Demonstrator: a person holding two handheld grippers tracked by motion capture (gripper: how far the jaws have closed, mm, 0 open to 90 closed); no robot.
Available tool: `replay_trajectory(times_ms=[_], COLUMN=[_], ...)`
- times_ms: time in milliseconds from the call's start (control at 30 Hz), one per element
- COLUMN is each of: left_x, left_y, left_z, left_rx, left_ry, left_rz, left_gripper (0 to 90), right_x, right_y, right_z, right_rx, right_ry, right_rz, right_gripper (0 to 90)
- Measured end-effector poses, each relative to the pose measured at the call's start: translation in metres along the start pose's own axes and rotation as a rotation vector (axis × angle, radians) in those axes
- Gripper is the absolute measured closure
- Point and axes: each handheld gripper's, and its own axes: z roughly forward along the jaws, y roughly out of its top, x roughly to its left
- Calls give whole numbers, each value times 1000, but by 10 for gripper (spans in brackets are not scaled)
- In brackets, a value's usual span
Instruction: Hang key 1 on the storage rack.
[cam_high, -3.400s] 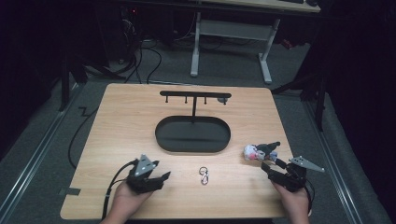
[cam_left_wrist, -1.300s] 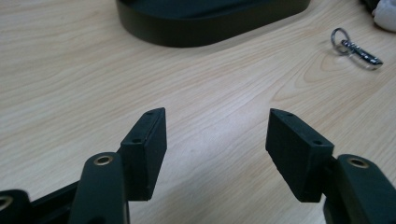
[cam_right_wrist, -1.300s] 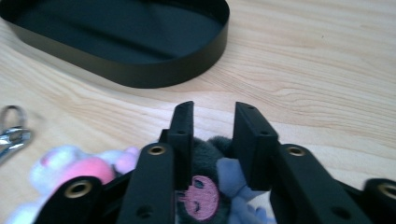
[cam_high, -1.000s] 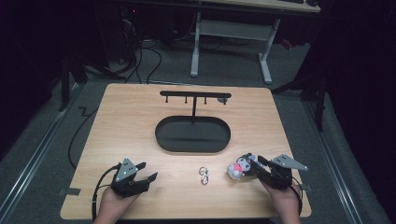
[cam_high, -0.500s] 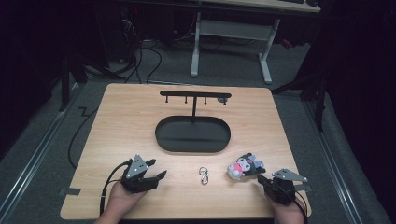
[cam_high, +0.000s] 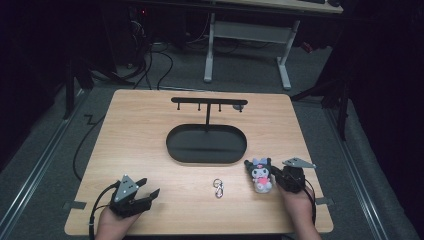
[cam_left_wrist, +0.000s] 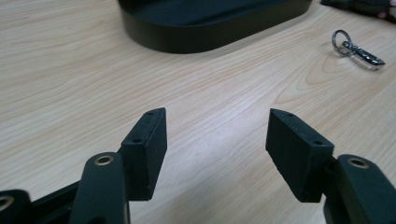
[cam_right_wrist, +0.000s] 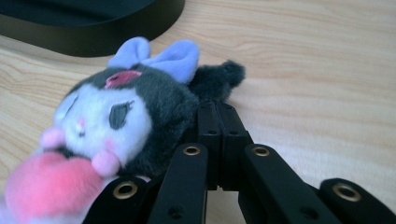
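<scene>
The right gripper (cam_right_wrist: 217, 109) has its jaws pressed together with nothing between them, lying against the side of the plush toy (cam_high: 261, 175), which rests on the table (cam_high: 140, 130) just right of the keyring (cam_high: 218, 187). The left gripper (cam_left_wrist: 215, 140) holds its jaws spread over bare wood, near the black oval tray (cam_high: 206, 144).

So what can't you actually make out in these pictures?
- Whether the right gripper pinches any plush toy fur: right gripper view, shut jaws meet beside the toy's ear.
- Keyring details: high view, too small.
- Black stand's hooks: left gripper view, cut off by the top edge.
</scene>
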Motion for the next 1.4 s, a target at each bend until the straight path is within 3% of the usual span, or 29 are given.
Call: replay_trajectory(times_ms=[200, 233, 300, 333, 400, 433, 467, 567, 700, 1067, 1400], left_x=[5, 5, 5, 3, 2, 0, -1, -2, -1, -8, -11], left_y=[-2, -1, 1, 2, 2, 3, 3, 4, 7, 18, 24], left_z=[-5, -4, -1, 1, 3, 4, 5, 5, 6, 21, 29], left_rx=[-14, -15, -12, -9, -7, -4, -4, -3, -12, -20, -27], left_ry=[11, 13, 9, 4, 1, -6, -9, -14, -25, -73, -98], left_rz=[-23, -19, -7, 1, 8, 19, 21, 30, 28, 56, 68], left_gripper=[394, 394, 393, 393, 393, 392, 392, 392, 392, 392, 392], right_x=[9, 17, 23, 35, 40, 53, 57, 65, 65, 37, 40], right_y=[6, 8, 8, 9, 9, 9, 9, 7, 5, -21, -25], right_z=[-19, -30, -34, -40, -40, -38, -35, -27, -25, -50, -55], right_rx=[-64, -96, -109, -124, -123, -106, -96, -58, -48, -37, -52], right_ry=[9, 29, 49, 87, 104, 136, 150, 158, 132, 124, 129], right_rz=[-44, -57, -60, -79, -89, -119, -132, -157, -166, -76, -98], right_gripper=[884, 876, 871, 866, 862, 860, 860, 860, 866, 860, 742])
